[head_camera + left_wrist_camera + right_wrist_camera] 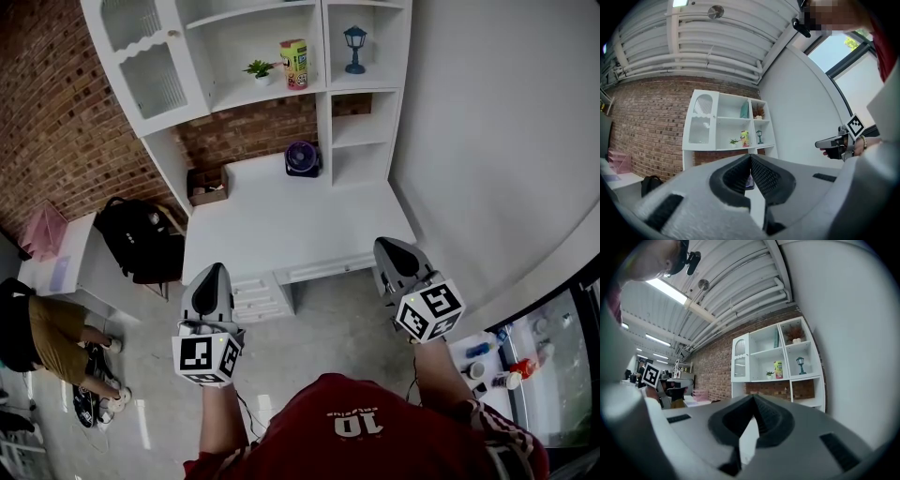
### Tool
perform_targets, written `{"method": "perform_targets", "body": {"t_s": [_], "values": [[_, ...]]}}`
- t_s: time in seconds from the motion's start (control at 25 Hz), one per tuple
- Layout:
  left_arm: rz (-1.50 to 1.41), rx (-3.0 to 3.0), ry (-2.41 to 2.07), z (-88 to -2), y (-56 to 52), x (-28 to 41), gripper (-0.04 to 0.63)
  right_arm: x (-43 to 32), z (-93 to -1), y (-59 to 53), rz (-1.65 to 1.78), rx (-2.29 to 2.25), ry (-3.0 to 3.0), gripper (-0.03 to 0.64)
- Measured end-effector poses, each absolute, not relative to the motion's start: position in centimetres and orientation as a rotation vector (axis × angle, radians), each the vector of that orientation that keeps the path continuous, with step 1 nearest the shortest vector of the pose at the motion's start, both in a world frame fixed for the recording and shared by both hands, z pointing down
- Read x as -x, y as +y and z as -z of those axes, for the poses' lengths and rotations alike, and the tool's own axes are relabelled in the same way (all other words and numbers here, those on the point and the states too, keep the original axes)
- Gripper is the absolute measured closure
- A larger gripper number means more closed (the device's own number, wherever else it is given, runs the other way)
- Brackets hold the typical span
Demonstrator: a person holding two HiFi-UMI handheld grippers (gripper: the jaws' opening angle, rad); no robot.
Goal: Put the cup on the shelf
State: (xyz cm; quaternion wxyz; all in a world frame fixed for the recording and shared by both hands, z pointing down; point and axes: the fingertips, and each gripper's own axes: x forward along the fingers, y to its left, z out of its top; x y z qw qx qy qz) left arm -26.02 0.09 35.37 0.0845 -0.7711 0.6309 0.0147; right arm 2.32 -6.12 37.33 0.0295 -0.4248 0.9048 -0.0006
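Hand-held gripper on the left (214, 272) is clenched and empty, before the white table (281, 220). Further back, the colourful cup (294, 64) stands upright on the shelf (272, 94), just beside a small plant (259, 69). The right hand-held gripper (388, 248) is clenched and empty too.

The head view looks steeply down from above the person onto the desk (300, 220) and shelf unit (325, 56), while both gripper views face that same shelf unit level from across the desk.
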Motion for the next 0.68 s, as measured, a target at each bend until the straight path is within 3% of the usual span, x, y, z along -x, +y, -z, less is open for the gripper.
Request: {"method": "perform_targets", "body": {"t_s": [0.68], "values": [[-0.079,2.323,1.891,-35.34,0.17,26.63,0.597,-2.33,-37.21,-6.24,0.028,1.328,2.786,0.621]]}}
